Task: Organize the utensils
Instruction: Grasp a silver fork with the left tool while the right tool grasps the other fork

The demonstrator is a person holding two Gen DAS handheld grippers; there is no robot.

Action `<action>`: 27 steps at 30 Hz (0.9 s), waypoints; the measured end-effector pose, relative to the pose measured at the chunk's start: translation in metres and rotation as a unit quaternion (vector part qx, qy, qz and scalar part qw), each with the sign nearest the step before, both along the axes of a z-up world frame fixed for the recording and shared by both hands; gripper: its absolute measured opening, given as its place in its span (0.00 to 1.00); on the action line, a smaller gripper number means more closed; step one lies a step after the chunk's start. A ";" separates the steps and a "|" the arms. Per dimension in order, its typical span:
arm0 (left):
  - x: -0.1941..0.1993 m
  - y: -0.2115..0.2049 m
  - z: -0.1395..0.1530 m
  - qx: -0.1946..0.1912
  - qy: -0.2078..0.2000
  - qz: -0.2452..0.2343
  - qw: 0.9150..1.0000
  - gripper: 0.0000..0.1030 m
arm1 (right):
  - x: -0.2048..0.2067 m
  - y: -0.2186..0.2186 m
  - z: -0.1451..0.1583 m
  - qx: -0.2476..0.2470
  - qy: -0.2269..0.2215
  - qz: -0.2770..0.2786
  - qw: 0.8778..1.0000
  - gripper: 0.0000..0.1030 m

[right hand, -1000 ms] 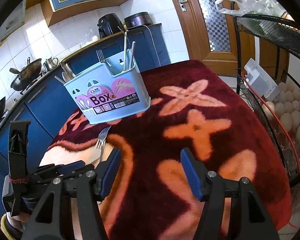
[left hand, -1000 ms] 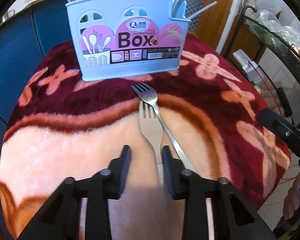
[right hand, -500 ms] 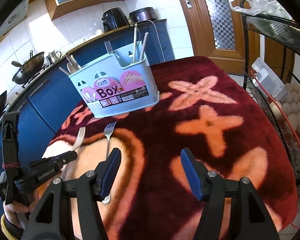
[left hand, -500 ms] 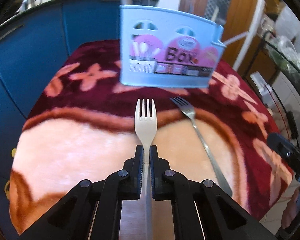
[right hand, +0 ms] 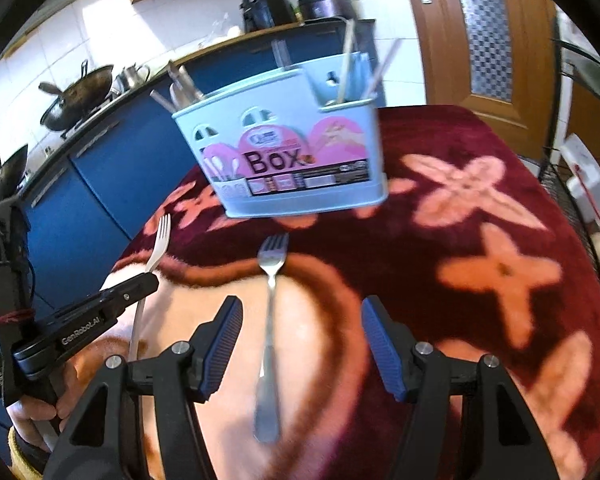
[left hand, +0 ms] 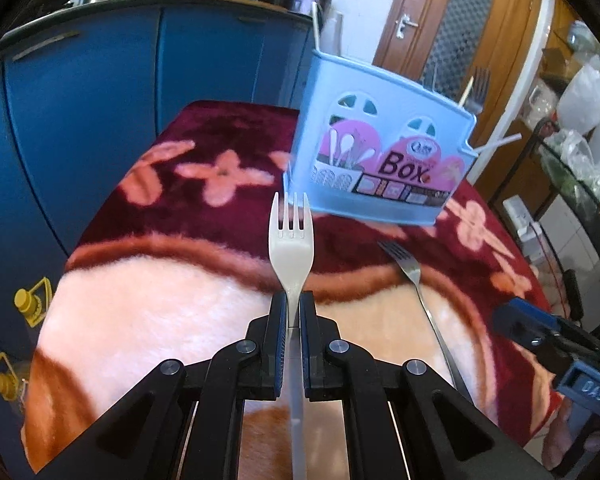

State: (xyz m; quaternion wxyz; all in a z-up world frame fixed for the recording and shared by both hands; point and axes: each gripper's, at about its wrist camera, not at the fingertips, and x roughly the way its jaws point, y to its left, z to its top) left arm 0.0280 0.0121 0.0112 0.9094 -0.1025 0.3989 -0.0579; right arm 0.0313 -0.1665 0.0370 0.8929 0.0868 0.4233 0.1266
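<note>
Right now the white plastic fork (left hand: 291,247) is pinched by its handle in the closed left gripper (left hand: 293,314), raised above the tablecloth, tines pointing toward the blue utensil box (left hand: 380,144). A metal fork (right hand: 271,312) lies flat on the red floral tablecloth (right hand: 480,216) — between the wide-open fingers of the right gripper (right hand: 302,334), untouched. The box stands just beyond both forks.

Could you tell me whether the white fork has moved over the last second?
Yes. The left gripper has lifted the white fork off the metal fork, leftward from it.
</note>
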 end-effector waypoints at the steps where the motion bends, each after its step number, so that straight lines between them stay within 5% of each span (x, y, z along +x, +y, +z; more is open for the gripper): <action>1: 0.001 0.003 0.000 -0.005 -0.001 0.002 1.000 0.06 | 0.004 0.005 -0.002 -0.002 0.004 0.006 1.000 0.63; 13: 0.011 0.018 -0.002 -0.015 -0.015 0.008 1.000 0.06 | 0.042 0.052 -0.021 -0.052 0.026 0.044 0.997 0.56; 19: 0.014 0.022 -0.003 -0.024 -0.022 0.006 0.999 0.06 | 0.055 0.069 -0.033 -0.100 0.036 0.041 0.994 0.43; 23: 0.015 0.024 -0.003 -0.028 -0.025 0.003 0.999 0.06 | 0.058 0.067 -0.033 -0.106 0.034 0.028 0.993 0.22; 27: 0.014 0.023 -0.003 -0.033 -0.030 0.000 0.999 0.06 | 0.058 0.055 -0.030 -0.074 0.038 0.021 0.996 0.22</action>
